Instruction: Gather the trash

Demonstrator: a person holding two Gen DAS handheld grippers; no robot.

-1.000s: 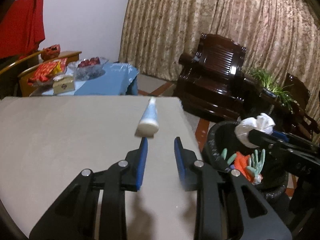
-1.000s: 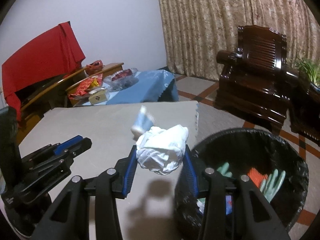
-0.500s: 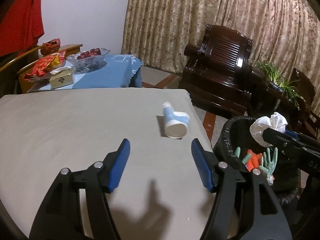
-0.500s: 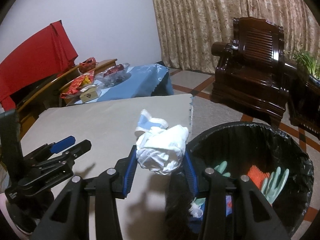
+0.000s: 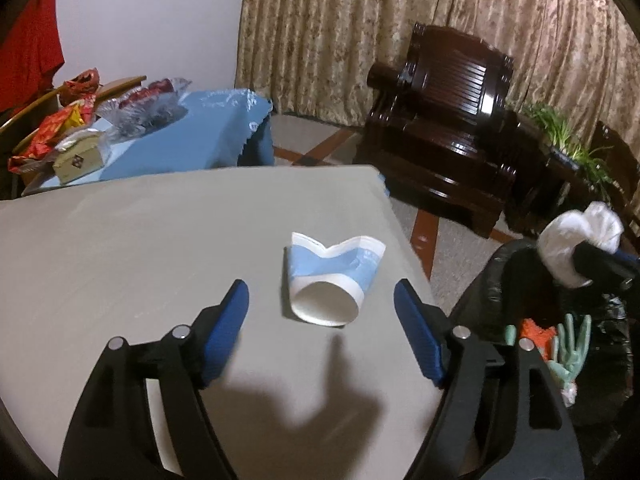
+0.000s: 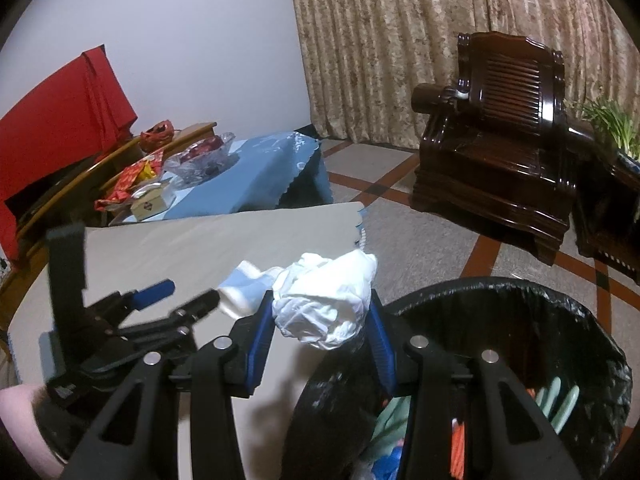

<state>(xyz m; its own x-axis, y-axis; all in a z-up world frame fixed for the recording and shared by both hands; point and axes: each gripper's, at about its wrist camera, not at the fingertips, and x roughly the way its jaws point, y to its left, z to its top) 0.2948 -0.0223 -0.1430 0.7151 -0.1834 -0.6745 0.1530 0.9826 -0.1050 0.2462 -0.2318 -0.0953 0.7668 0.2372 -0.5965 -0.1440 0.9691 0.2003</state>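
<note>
**Cup between spread fingers, wad pinched at the bin**

Fingers [image 5: 236,312] of the left gripper [image 5: 320,312] stand wide apart and are opening wider, their blue pads on either side of a crushed paper cup [image 5: 330,280] without touching it. That cup, pale blue and white, lies on its side on the grey table [image 5: 120,248], its round base turned toward the camera and its squashed mouth pointing to the far edge. It sits near the table's right edge.

On the right, the right gripper [image 6: 320,320] pinches a crumpled white wad [image 6: 324,300] of paper or thin plastic between its blue pads; the wad bulges above and below them. It hangs at the near left rim of the bin [image 6: 520,292], about over the gap between table and bin. This bin, lined with a black bag, stands on the floor just right of the table. Inside lie pale green gloves [image 6: 556,400] and something orange [image 6: 458,444].

From the right wrist view, the left gripper shows to the left over the table, with the cup partly hidden behind the wad. A bit of pink sleeve [image 6: 20,412] shows at the lower left corner.

Farther off stand a blue-covered low table [image 5: 200,136] with a glass bowl [image 5: 144,108] and a small box [image 5: 78,160], a dark wooden armchair [image 5: 452,128], patterned curtains [image 5: 400,32] and a red cloth [image 6: 60,100].
</note>
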